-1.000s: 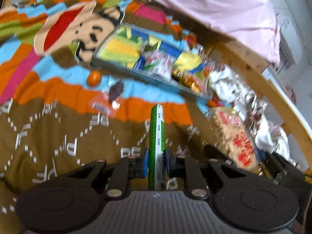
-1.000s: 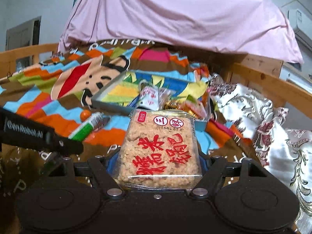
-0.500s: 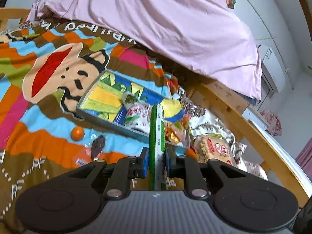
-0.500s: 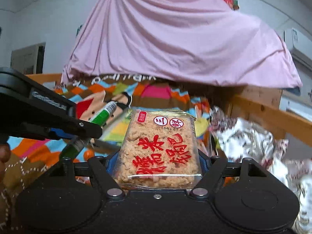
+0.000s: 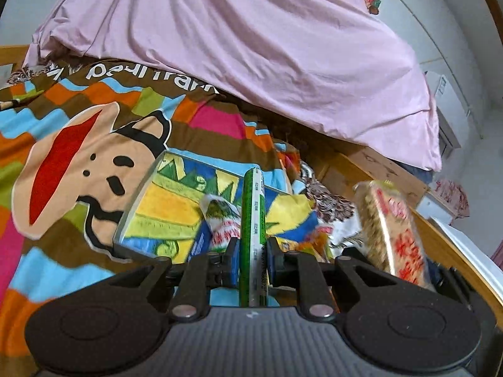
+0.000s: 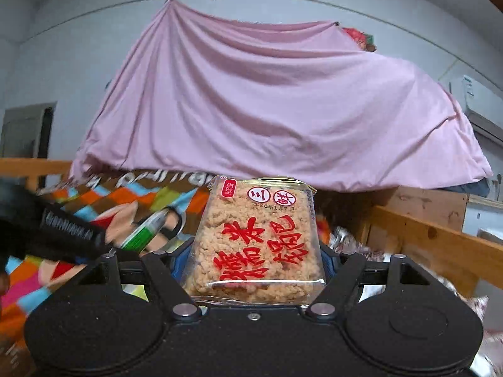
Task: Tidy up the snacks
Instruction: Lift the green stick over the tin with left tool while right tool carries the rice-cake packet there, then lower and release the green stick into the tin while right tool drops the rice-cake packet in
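We see a slim green-and-white snack stick [image 5: 254, 229] standing on edge, pointing forward over the clear tray [image 5: 143, 194] of mixed snack packets. Beside it to the right, a clear-wrapped rice-crisp block [image 6: 258, 242] with red characters is held upright; the tray's contents look too blurred to name.

I count two hand-held grippers: my left hand-held gripper [image 5: 251, 262] and my right hand-held gripper [image 6: 251, 262], each closed around one snack. That makes two snacks held: one green stick pack [image 5: 253, 238] between the left fingers, and one rice-cracker pack [image 6: 256, 242] with red characters between the right fingers. Ahead of the left hand-held gripper I see one tray [image 5: 138, 207]. Inside it I can pick out one white-and-red packet [image 5: 221, 220] just left of the stick, plus several more wrappers to the right, too blurred to count. Beyond both grippers hangs one pink sheet [image 6: 267, 110], over one patterned blanket [image 5: 78, 163].
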A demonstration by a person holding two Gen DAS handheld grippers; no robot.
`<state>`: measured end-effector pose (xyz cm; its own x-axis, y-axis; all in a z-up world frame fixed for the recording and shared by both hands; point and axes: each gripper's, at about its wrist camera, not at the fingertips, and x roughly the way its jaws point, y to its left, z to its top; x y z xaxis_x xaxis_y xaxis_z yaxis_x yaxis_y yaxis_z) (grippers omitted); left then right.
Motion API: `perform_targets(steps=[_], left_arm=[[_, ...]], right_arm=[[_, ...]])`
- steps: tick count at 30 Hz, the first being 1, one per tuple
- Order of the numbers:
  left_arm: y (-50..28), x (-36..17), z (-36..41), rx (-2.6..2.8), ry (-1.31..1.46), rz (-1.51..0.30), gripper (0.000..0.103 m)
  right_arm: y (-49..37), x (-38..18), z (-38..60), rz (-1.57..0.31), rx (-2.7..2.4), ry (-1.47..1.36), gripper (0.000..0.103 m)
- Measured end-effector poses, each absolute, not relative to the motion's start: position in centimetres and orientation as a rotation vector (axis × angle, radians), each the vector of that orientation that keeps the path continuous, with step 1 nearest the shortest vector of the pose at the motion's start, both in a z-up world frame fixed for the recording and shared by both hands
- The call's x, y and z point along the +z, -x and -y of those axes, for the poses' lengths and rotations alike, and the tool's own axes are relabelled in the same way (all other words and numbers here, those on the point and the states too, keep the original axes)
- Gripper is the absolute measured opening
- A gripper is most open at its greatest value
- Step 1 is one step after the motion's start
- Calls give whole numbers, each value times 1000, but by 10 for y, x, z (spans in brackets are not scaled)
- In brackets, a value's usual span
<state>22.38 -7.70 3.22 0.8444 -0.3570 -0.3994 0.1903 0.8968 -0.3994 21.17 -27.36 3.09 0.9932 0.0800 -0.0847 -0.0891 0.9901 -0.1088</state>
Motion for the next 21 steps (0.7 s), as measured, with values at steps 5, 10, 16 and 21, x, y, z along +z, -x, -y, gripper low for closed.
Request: perform_targets(steps=[5,10,16,21], left_arm=[[-270,28,76,-273,337,-473,18],[-317,15,81,-251,325,-498,18],[-361,-12,93,-223,323,-555,18],[-380,-34,102,-186,299,-587,18]], right_arm=[[-272,24,282,-67,72,48,76],[-321,-1,286,-125,85,28,76],[-360,-41,291,-224,66,-45,76],[-376,-56,296,-279,54,-53,76]])
